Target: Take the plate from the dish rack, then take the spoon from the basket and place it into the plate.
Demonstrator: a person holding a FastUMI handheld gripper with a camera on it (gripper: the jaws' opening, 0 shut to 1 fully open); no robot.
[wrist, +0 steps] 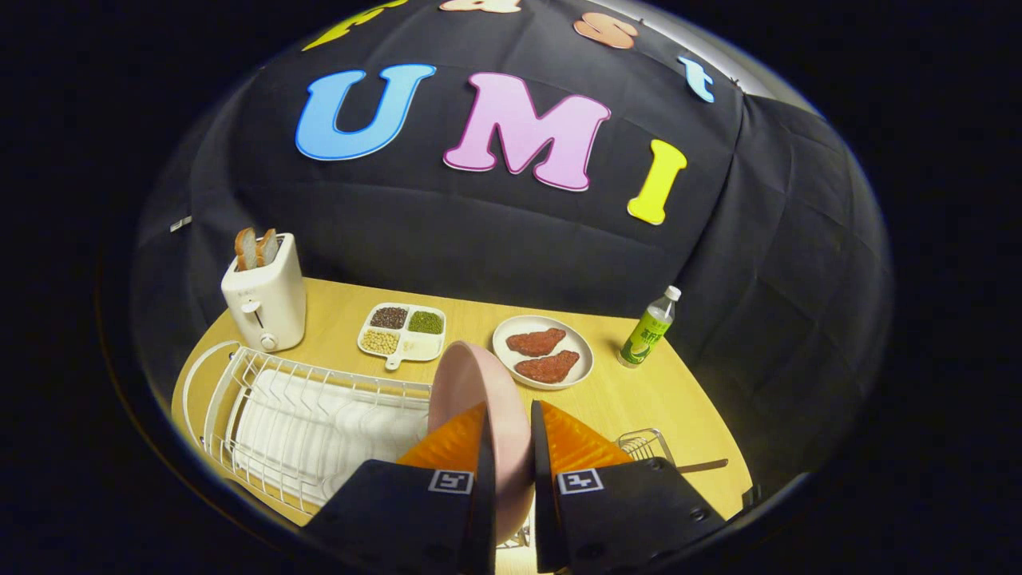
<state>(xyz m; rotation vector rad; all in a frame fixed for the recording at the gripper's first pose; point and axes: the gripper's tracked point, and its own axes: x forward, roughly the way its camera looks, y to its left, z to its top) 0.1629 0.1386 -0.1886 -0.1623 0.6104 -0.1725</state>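
Observation:
My gripper [509, 435] is shut on the pink plate [471, 383], which stands on edge between the two fingers and rises above their tips. The plate hangs over the right end of the white wire dish rack [263, 399]. To the right of the fingers a small wire basket [645, 444] sits on the wooden table, with a dark spoon handle [703, 465] sticking out of it to the right.
Beyond the rack stand a white toaster [267, 303] with bread slices and a divided tray of grains [402, 331]. A white plate with two red pieces [543, 351] and a green-labelled bottle [651, 329] stand beyond the fingers. Bare wooden table [639, 391] lies between them.

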